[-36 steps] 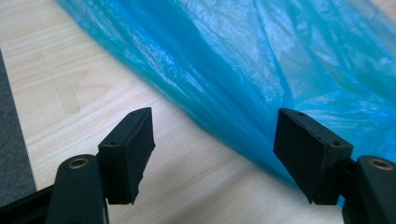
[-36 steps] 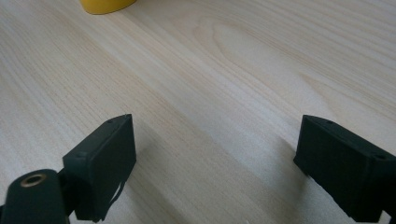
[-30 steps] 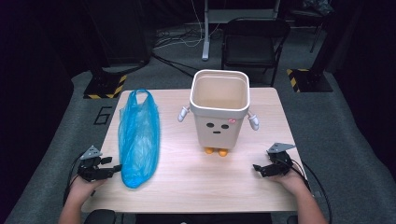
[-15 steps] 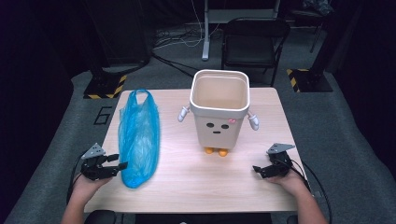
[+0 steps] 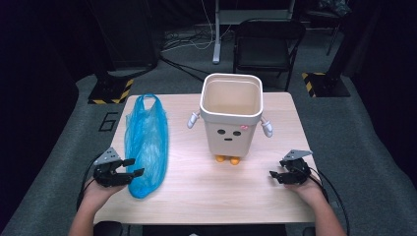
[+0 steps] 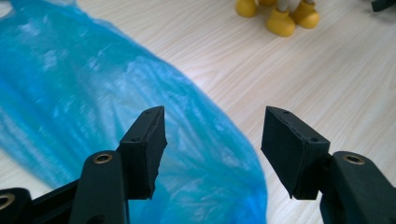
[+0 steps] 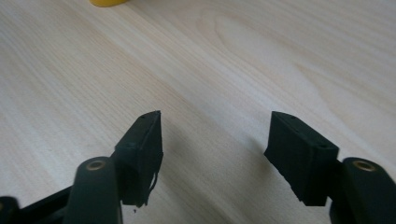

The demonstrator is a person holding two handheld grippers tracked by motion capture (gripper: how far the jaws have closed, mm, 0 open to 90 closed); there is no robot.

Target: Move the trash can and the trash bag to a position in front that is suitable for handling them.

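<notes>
A blue plastic bag (image 5: 146,142) lies flat along the left side of the wooden table (image 5: 196,196). A white bin (image 5: 231,115) with a face, small arms and yellow feet (image 5: 227,159) stands upright at the table's middle back. My left gripper (image 5: 135,166) hovers open at the bag's near end, and its jaws have been closing a little. Nothing sits between them; the bag (image 6: 93,93) lies below the left gripper (image 6: 212,126). My right gripper (image 5: 275,174) is open low over bare wood near the front right. The right gripper's (image 7: 215,128) jaws have just been closing, with nothing between them.
A black chair (image 5: 268,44) stands on the floor behind the table, with cables and yellow-black striped stand bases around it. Bare tabletop lies between the two grippers and in front of the bin. The bin's yellow feet (image 6: 280,18) are far ahead of the left gripper.
My left gripper has moved right and slightly up, so its tips now reach the bag's near end. The right hand has stayed where it was.
</notes>
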